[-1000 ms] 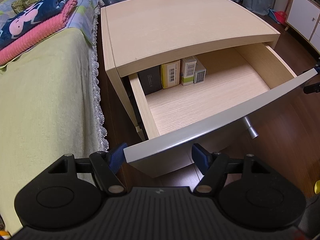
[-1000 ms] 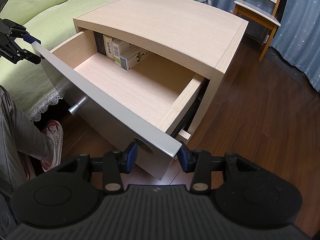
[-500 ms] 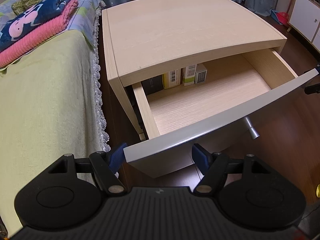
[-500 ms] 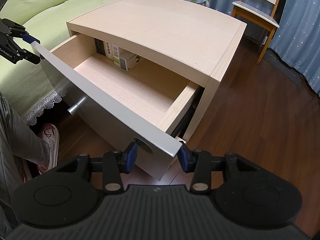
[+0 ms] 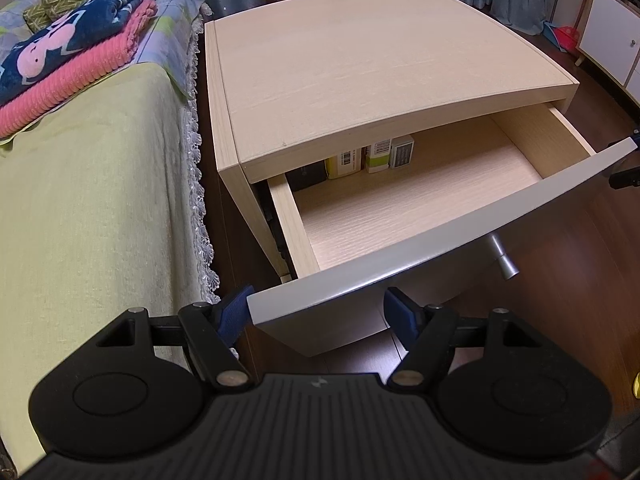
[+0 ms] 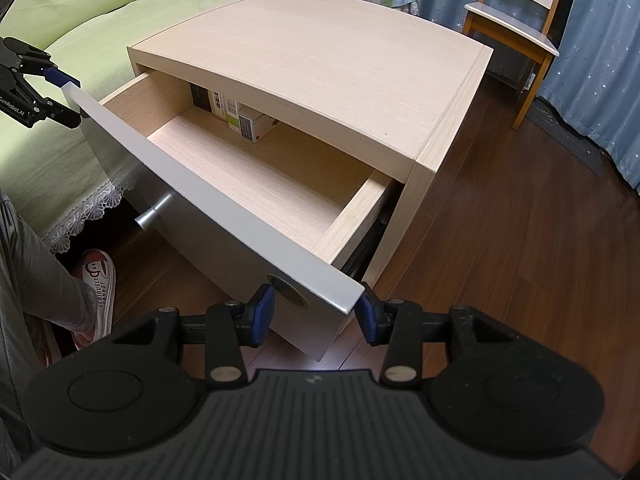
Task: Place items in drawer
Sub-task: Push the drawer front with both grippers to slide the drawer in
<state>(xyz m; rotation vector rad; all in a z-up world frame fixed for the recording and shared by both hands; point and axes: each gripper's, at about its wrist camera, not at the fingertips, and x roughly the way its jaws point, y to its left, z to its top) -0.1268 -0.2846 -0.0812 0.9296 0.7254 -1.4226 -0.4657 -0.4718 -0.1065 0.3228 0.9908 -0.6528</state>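
The drawer [image 5: 420,208] of the pale wood nightstand [image 5: 360,64] stands partly pulled out, and each end of its grey front panel [image 6: 208,184] sits between the fingers of a gripper. The left gripper [image 5: 318,314] has its 2 blue-padded fingers spread apart around the panel's left corner; the left pad [image 5: 236,310] is right against the panel end, the other well clear of it. The right gripper [image 6: 314,312] is likewise parted around the opposite corner — its right pad [image 6: 366,312] just beside the panel's edge.

Inside, at the back of the drawer, several small boxes [image 5: 368,156] stand in a row (a dark one [image 5: 307,174] at the left end, lighter ones with barcodes next to it), half hidden under the nightstand top. The rest of the drawer floor is bare wood. A round metal knob [image 5: 502,258] projects from the panel's face.

A bed with a yellow-green cover [image 5: 88,200] lies just beside the nightstand, folded pink and navy blankets [image 5: 68,60] on it. A wooden chair [image 6: 516,20] stands behind — and a person's slippered foot [image 6: 98,284] rests on the dark floor near the drawer.
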